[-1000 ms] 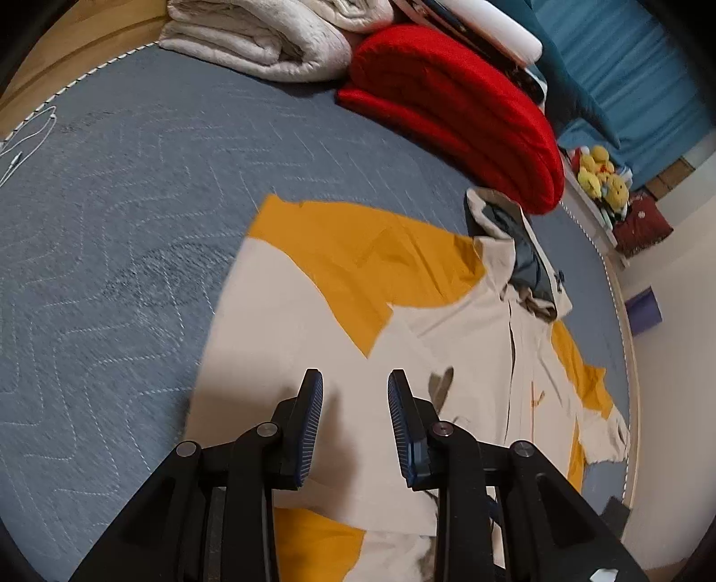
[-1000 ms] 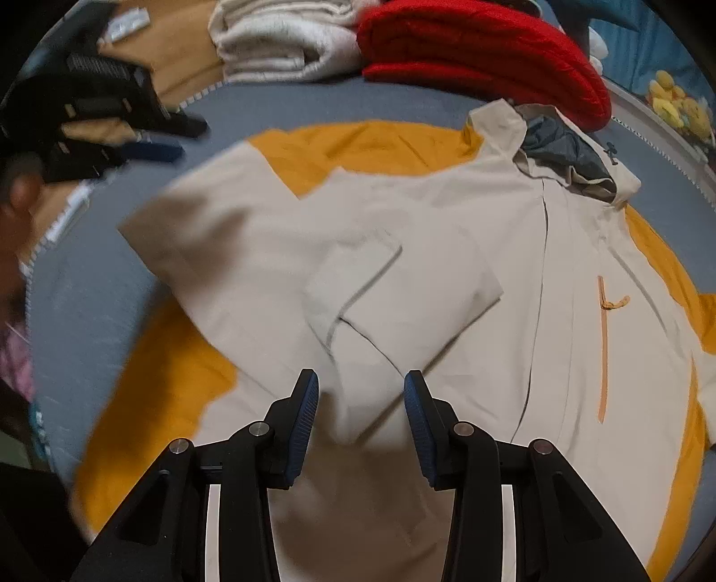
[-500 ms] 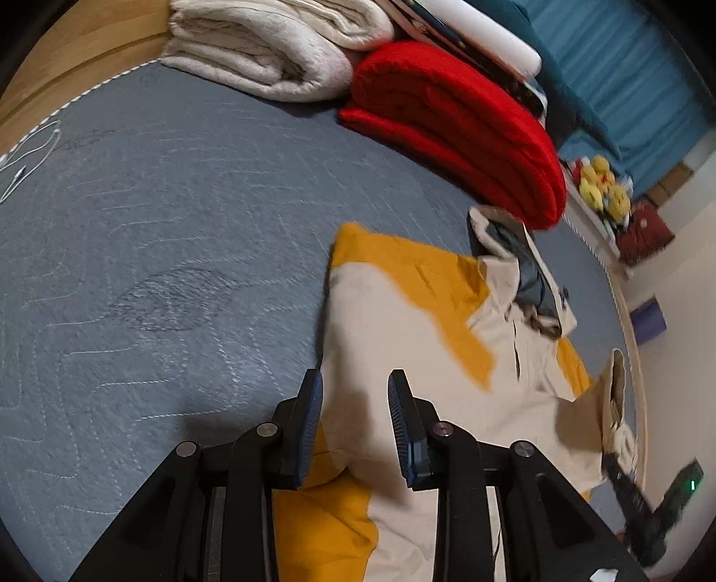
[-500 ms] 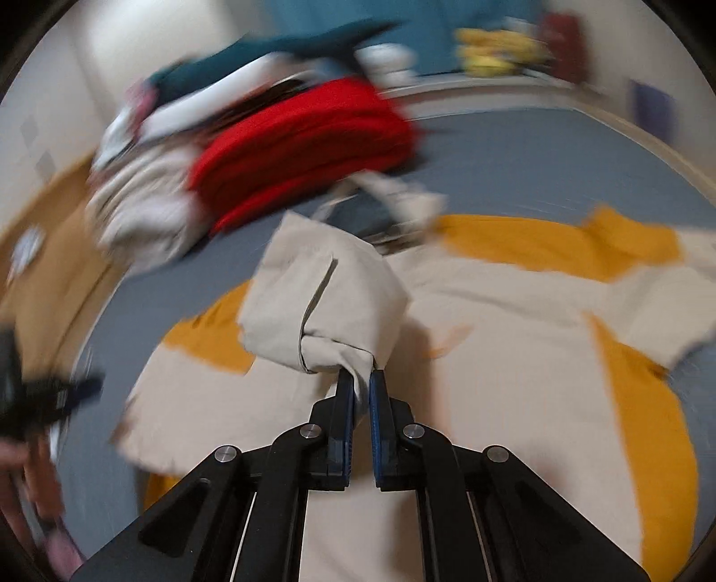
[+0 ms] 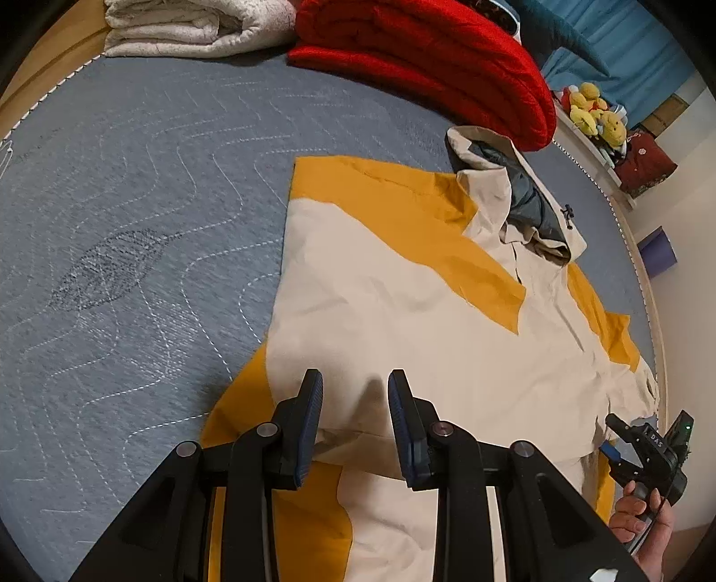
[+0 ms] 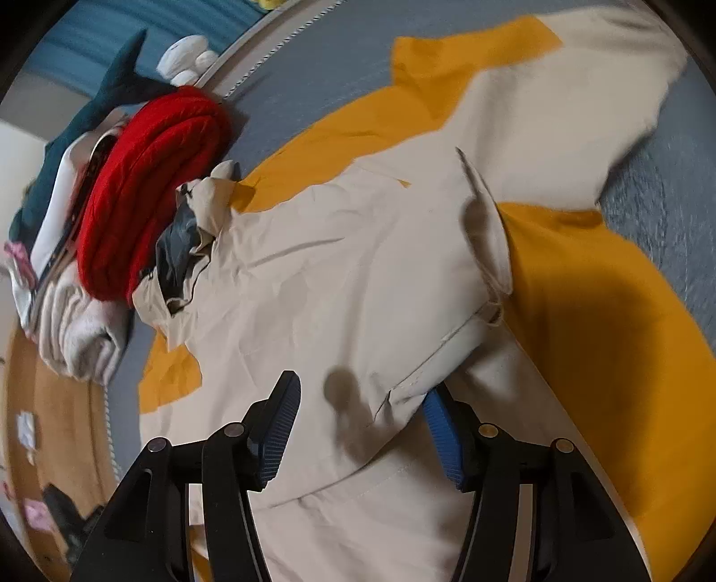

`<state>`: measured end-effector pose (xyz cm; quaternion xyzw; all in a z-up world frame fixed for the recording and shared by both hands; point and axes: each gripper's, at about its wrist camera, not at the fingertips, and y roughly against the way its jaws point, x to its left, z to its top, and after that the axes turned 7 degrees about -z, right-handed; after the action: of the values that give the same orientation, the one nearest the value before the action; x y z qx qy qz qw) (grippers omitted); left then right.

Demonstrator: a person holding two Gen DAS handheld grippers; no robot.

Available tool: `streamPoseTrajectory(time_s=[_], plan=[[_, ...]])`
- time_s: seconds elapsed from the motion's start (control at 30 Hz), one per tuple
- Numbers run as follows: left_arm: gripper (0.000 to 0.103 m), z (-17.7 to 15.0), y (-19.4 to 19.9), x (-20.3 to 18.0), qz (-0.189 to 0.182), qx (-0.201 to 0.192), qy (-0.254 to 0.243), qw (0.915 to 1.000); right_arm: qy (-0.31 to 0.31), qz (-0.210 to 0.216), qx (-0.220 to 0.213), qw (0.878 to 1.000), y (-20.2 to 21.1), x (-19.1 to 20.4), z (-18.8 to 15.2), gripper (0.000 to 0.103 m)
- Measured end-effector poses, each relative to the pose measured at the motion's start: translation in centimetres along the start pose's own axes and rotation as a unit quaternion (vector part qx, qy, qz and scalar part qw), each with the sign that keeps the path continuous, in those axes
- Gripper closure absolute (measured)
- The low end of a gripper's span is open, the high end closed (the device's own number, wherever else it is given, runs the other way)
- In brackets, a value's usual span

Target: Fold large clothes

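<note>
A beige and mustard-yellow hooded jacket (image 5: pixel 402 304) lies on a grey quilted bed cover (image 5: pixel 134 224), with one sleeve folded across its front. My left gripper (image 5: pixel 353 403) is open and empty, hovering over the jacket's lower left part. My right gripper (image 6: pixel 362 416) is open, and the beige sleeve cuff (image 6: pixel 443 362) lies loose between its fingers. The jacket fills the right wrist view (image 6: pixel 335 277), its hood (image 6: pixel 197 224) at the left. The right gripper also shows at the right edge of the left wrist view (image 5: pixel 644 447).
A folded red blanket (image 5: pixel 425 58) and a folded cream blanket (image 5: pixel 188 27) lie at the head of the bed. Yellow plush toys (image 5: pixel 595 112) sit on a shelf beyond. A wooden floor (image 6: pixel 49 425) borders the bed.
My right gripper carried the sleeve across the jacket, then opened and let it go. The sleeve now lies flat over the front. The left gripper stayed open.
</note>
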<state>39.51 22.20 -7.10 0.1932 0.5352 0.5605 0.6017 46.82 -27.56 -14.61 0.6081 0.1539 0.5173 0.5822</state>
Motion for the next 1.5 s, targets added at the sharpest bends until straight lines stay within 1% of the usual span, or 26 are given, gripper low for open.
streamPoseTrajectory(time_s=[0.1,0.13,0.2,0.27,0.3,0.4,0.47,0.5,0.57,0.6,0.67,0.73,0.77,0.83,0.87,0.93,1.0,1.03,1.07,1.1,1.13,1.23,1.27,1.33,1.4,1.5], plan=[[0.076,-0.1,-0.4,-0.1,0.003,0.005,-0.002,1.0000,-0.023,-0.017,0.012,1.000,-0.8,-1.3,0.4,0.046],[0.076,-0.1,-0.6,-0.2,0.007,0.008,-0.004,0.9999,-0.028,-0.022,0.011,0.999,-0.6,-1.9,0.4,0.057],[0.076,-0.2,-1.0,-0.2,0.011,0.012,-0.005,0.9998,-0.031,-0.037,0.005,0.999,-0.5,-2.5,0.9,0.084],[0.076,-0.3,-1.4,-0.2,0.015,0.020,-0.007,0.9997,-0.028,-0.025,-0.008,0.999,0.1,-2.5,1.4,0.089],[0.076,-0.4,-1.7,-0.2,0.017,0.028,-0.010,0.9994,-0.014,-0.016,-0.026,0.999,0.9,-1.9,1.9,0.090],[0.076,-1.0,-2.9,0.1,0.015,0.060,-0.014,0.9980,0.035,0.007,-0.082,0.996,3.1,-0.2,3.2,0.091],[0.076,-1.6,-4.0,0.5,0.020,0.082,-0.013,0.9963,0.071,0.002,-0.097,0.993,3.5,0.9,4.0,0.089],[0.076,-1.9,-4.5,0.7,0.025,0.091,-0.013,0.9954,0.085,-0.005,-0.101,0.991,3.7,1.0,4.4,0.084],[0.076,-2.3,-5.2,1.2,0.033,0.102,-0.011,0.9942,0.096,-0.043,-0.110,0.988,3.7,0.8,4.8,0.074],[0.076,-2.4,-5.3,1.3,0.035,0.104,-0.011,0.9939,0.092,-0.067,-0.107,0.988,3.6,0.6,4.8,0.067],[0.076,-2.3,-5.0,1.0,0.043,0.099,-0.014,0.9940,0.073,-0.112,-0.106,0.985,3.6,-0.2,4.8,0.066],[0.076,-2.1,-4.4,0.4,0.041,0.086,-0.023,0.9952,0.062,-0.164,-0.134,0.975,4.5,-0.6,4.6,0.064],[0.076,-2.1,-4.4,0.1,0.041,0.082,-0.031,0.9953,0.059,-0.180,-0.147,0.971,4.9,-0.7,4.7,0.064],[0.076,-2.4,-4.7,0.1,0.048,0.087,-0.037,0.9944,0.054,-0.180,-0.171,0.967,5.9,-1.0,5.1,0.064],[0.076,-2.5,-4.9,0.3,0.051,0.091,-0.036,0.9939,0.057,-0.164,-0.179,0.969,6.2,-0.8,5.2,0.064],[0.076,-2.6,-5.5,0.5,0.057,0.098,-0.036,0.9929,0.080,-0.120,-0.163,0.976,5.5,-0.1,5.3,0.064],[0.076,-2.7,-5.7,0.7,0.060,0.101,-0.039,0.9923,0.089,-0.068,-0.113,0.987,3.7,-0.2,5.5,0.064],[0.076,-2.8,-5.8,0.7,0.063,0.102,-0.042,0.9919,0.088,-0.055,-0.080,0.991,2.3,-0.5,5.6,0.064],[0.076,-2.8,-5.8,0.6,0.064,0.102,-0.043,0.9918,0.084,-0.061,-0.047,0.993,0.7,-1.1,5.7,0.064],[0.076,-2.8,-5.6,0.4,0.064,0.100,-0.042,0.9921,0.074,-0.074,-0.027,0.994,-0.4,-1.9,5.7,0.064],[0.076,-2.7,-5.2,0.2,0.059,0.094,-0.041,0.9930,0.066,-0.080,-0.019,0.994,-1.0,-2.4,5.6,0.064],[0.076,-2.3,-4.3,-0.3,0.040,0.068,-0.051,0.9956,0.067,-0.095,-0.019,0.993,-0.7,-2.6,5.9,0.064],[0.075,-2.2,-4.5,-0.2,0.043,0.065,-0.054,0.9954,0.073,-0.098,-0.021,0.992,-0.5,-2.4,6.1,0.064],[0.076,-3.1,-6.2,1.2,0.075,0.093,-0.047,0.9918,0.080,-0.110,-0.033,0.990,0.3,-2.2,6.3,0.064],[0.076,-3.0,-6.1,1.2,0.076,0.088,-0.043,0.9923,0.074,-0.123,-0.045,0.989,1.4,-2.3,6.3,0.064],[0.076,-2.7,-4.2,-0.6,0.079,0.066,-0.066,0.9926,0.060,-0.123,-0.060,0.989,3.1,-3.2,6.9,0.064]])
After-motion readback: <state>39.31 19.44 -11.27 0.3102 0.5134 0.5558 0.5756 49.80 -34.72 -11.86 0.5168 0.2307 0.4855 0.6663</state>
